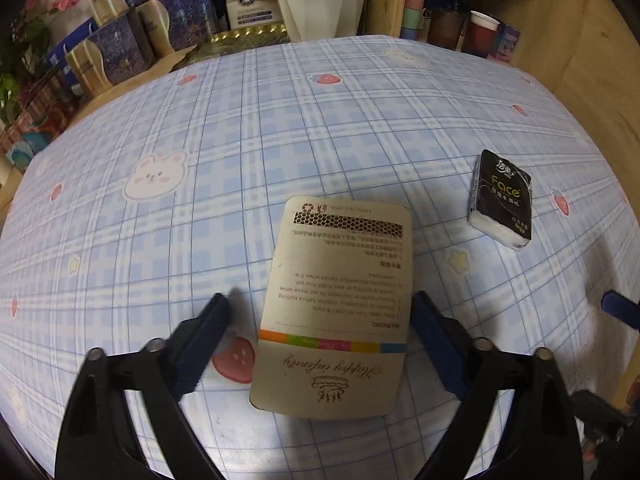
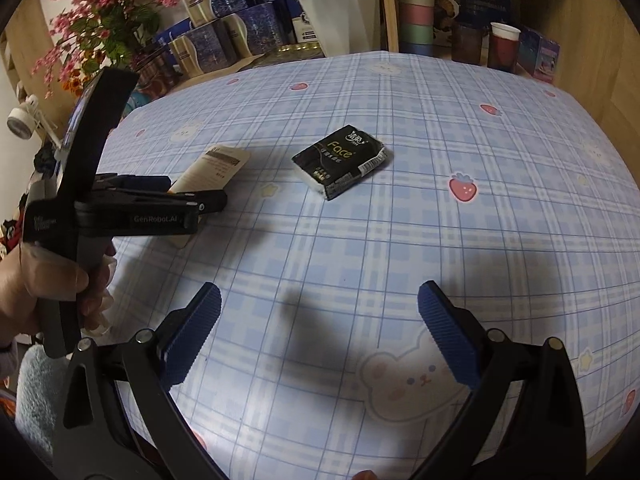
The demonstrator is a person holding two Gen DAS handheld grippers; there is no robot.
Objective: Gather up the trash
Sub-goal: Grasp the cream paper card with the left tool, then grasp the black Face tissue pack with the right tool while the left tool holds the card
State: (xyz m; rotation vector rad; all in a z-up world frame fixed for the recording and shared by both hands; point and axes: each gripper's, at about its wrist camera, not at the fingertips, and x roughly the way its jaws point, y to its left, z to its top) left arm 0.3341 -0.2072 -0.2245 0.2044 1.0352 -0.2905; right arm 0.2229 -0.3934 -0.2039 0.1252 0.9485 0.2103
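A beige paper card with printed text and a coloured stripe lies flat on the blue checked tablecloth. My left gripper straddles it. The right pad sits at the card's edge, while a gap shows beside the left pad, so the jaws are open. A black tissue pack marked "Face" lies to the right. In the right wrist view the left gripper covers part of the card, and the tissue pack lies beyond. My right gripper hovers open over bare cloth, holding nothing.
Blue and gold boxes, a white plant pot, stacked pastel cups and a red cup line the table's far edge. A wooden wall stands at the right. A hand grips the left tool's handle.
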